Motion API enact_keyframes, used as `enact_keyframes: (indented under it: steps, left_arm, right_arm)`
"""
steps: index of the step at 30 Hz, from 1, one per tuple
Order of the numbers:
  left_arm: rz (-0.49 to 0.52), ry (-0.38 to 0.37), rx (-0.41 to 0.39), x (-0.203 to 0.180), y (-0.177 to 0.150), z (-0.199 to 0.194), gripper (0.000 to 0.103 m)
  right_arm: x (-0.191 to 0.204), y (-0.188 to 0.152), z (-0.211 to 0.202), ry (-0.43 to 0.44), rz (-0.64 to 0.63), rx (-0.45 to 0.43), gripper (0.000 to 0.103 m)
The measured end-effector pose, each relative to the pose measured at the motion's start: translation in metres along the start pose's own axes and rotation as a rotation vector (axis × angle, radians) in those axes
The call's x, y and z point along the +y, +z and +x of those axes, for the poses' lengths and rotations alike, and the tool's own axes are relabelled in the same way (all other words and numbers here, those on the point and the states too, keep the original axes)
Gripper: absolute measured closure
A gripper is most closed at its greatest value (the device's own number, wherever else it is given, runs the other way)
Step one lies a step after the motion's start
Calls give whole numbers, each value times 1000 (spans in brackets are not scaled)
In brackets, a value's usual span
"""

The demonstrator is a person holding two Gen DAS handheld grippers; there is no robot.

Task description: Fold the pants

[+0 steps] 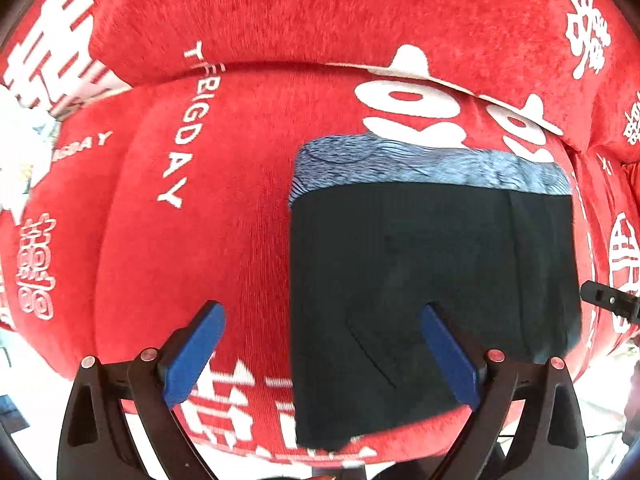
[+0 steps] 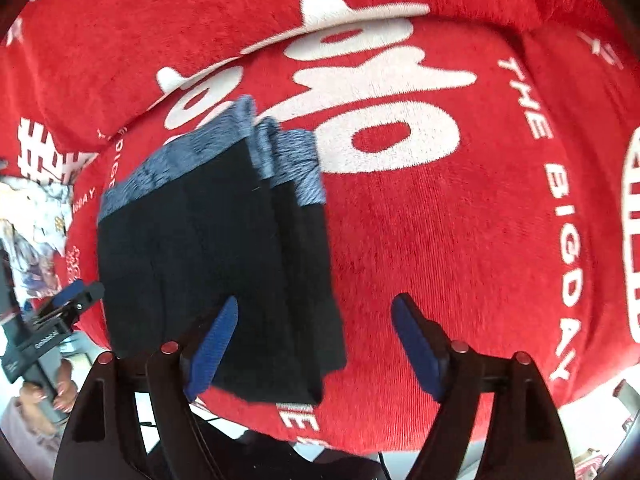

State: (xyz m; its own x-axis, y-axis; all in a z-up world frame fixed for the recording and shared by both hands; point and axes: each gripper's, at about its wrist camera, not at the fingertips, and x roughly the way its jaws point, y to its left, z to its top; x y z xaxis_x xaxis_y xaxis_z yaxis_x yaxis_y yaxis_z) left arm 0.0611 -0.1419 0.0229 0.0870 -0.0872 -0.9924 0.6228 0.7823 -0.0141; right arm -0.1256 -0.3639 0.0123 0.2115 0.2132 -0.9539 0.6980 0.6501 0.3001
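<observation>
**Folded pants laid on red cover, both grippers spread**

The pants (image 1: 432,280) are seen folded into a black block with a blue-grey band at the far edge, laid flat on a red cover (image 1: 224,208) printed in white. The left hand-held gripper (image 1: 322,354) is held wide apart above them, nothing gripped. The right hand-held gripper (image 2: 316,346) is likewise spread and empty, over the pants' right edge.
</observation>
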Motion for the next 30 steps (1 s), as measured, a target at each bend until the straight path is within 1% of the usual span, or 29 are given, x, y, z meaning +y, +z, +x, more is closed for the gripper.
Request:
enact_keyframes:
  steps: [1, 2, 4, 7, 8, 10, 14, 18, 23, 30]
  left_arm:
    - [2, 19, 1, -6, -1, -4, 1]
    - [3, 40, 1, -9, -4, -11, 1]
    - [-3, 35, 5, -15, -9, -21, 1]
    - [-8, 40, 20, -23, -15, -30, 1]
    - [-8, 45, 21, -25, -16, -32, 1]
    - [-6, 58, 20, -28, -19, -36, 1]
    - [-5, 84, 11, -31, -22, -46, 1]
    - [12, 107, 3, -34, -25, -57, 1]
    - [26, 108, -6, -36, -32, -73, 1]
    - [49, 122, -1, -40, -39, -85, 1]
  right_arm:
    - [8, -1, -4, -13, -9, -3, 19]
    - [17, -4, -11, -30, -22, -12, 18]
    - [20, -7, -20, -45, -39, -27, 15]
    - [34, -16, -33, -70, -75, -48, 15]
    - [42, -19, -37, -91, -88, -51, 11]
    - [48, -25, -40, -112, -101, -56, 0]
    - [65, -31, -46, -152, -126, -80, 0]
    - [73, -36, -52, -192, -129, -65, 0]
    - [82, -44, -64, -237, -135, -69, 0]
    - [92, -52, -78, -289, -151, -89, 0]
